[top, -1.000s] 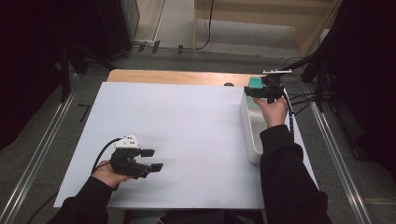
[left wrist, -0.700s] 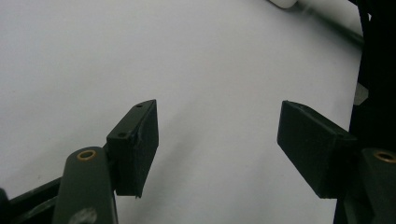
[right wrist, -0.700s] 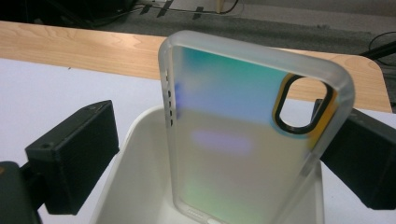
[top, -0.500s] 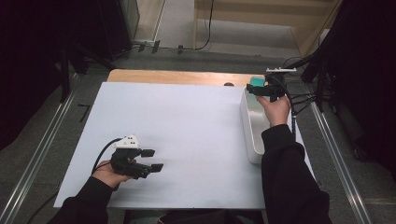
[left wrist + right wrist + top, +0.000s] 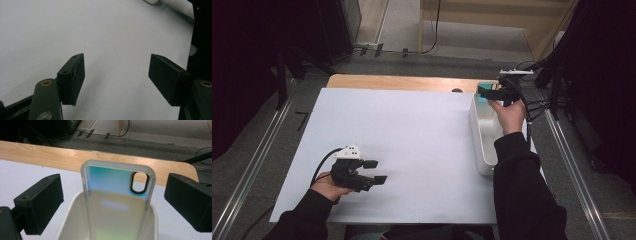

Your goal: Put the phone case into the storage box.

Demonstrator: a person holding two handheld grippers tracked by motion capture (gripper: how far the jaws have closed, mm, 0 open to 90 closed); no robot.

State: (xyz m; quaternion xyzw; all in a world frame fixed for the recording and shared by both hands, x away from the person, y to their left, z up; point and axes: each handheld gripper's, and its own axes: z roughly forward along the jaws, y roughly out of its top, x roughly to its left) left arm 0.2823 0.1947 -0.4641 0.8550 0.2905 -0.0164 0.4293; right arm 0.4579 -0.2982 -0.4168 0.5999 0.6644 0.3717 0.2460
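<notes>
- Phone case (image 5: 117,200) stands upright in white bin (image 5: 72,220) at worktop's far right edge.
- Right gripper (image 5: 113,202) straddles it, jaws spread, pads clear: released.
- Left gripper (image 5: 116,77) idle, released, near front left corner.
- Judged step: reaching to grasp; next, close squarely on the case's edges, then lift.

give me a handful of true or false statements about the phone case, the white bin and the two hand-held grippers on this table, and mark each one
1. The phone case stands upright in the white bin. True.
2. The right hand-held gripper is clamped on the phone case. False: its jaws stand wide on either side, clear of the case.
3. The left hand-held gripper is open with nothing between its jaws. True.
4. The white bin sits at the left edge of the table. False: in the high view it lies along the right edge of the white sheet.
5. The phone case has an oval camera cutout near its top. True.
6. The left hand-held gripper hovers over the bin. False: it is over the sheet's near left part.
</notes>
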